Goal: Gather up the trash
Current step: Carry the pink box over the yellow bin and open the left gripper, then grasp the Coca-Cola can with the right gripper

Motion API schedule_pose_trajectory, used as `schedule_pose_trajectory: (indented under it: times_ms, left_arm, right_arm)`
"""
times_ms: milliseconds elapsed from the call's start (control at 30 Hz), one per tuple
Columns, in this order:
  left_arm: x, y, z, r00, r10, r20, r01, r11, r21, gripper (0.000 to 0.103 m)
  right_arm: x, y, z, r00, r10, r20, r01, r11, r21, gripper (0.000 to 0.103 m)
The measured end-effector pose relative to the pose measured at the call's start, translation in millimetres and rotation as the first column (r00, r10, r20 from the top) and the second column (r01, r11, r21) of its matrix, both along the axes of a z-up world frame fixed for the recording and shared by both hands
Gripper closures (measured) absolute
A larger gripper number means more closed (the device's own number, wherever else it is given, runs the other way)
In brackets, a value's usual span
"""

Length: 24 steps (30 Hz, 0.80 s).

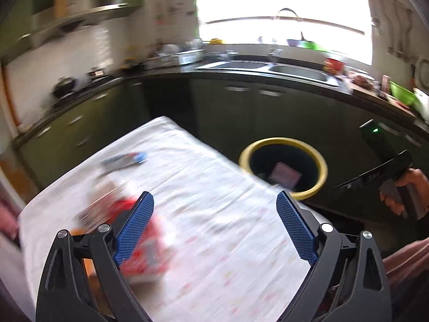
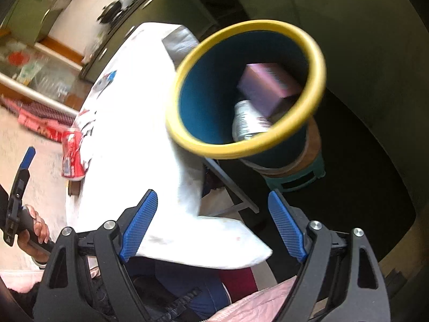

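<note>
Red can (image 2: 71,155) sharp in right view only (both hand-held grippers gape, empty).

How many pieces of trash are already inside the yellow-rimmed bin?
2: a purple box leaning against the far wall of the bin, and a white container below it. More may be hidden underneath.

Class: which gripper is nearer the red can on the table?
Left. The left gripper hovers right beside the red can; the right gripper is off the table's far end.
</note>
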<state>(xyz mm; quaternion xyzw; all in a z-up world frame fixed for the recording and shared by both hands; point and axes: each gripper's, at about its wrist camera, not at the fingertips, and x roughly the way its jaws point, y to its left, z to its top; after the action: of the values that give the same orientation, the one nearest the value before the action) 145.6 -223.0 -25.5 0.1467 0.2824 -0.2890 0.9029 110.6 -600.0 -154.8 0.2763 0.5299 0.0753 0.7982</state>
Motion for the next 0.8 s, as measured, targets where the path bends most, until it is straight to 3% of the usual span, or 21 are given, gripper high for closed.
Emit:
schedule_pose_trajectory:
  times_ms: [133,300,333,367,500,600,800]
  left_arm:
    - [-15.8,62.9,-4.5,0.989,0.146,0.031,-0.146,0.989,-0.004,0.009]
    - [-26.3,121.2,-15.9,0.969,0.246,0.023,-0.246,0.969,-0.025,0.009]
    - [-28.4,132.4,-19.2,0.964,0.264,0.018,-0.263,0.964,-0.032,0.009]
    - [-30.0,139.5,-21.5,0.961,0.275,0.016,-0.274,0.961,-0.036,0.009]
    - [-38.3,162.9,-29.4,0.949,0.316,0.023,-0.315,0.948,-0.040,0.009]
    - [-46.1,178.6,-35.7,0.937,0.345,0.049,-0.344,0.939,-0.024,0.009]
    - [-51.5,191.3,-41.1,0.937,0.347,0.044,-0.345,0.937,-0.053,0.008]
  right_arm:
    - [12.8,45.3,8.2,0.997,0.072,0.015,-0.072,0.997,-0.037,0.023]
    - [33.6,112.6,19.7,0.983,0.178,0.038,-0.175,0.981,-0.081,0.022]
    - [36.3,123.5,24.1,0.982,0.181,0.048,-0.174,0.977,-0.120,0.013]
    - [42.3,140.6,32.5,0.976,0.203,0.076,-0.188,0.968,-0.165,0.013]
    - [64.6,193.6,63.6,0.952,0.270,0.142,-0.243,0.953,-0.181,0.014]
    - [84.7,223.9,82.2,0.944,0.275,0.185,-0.252,0.958,-0.138,0.014]
    - [120.6,286.5,89.5,0.938,0.321,0.131,-0.298,0.940,-0.168,0.014]
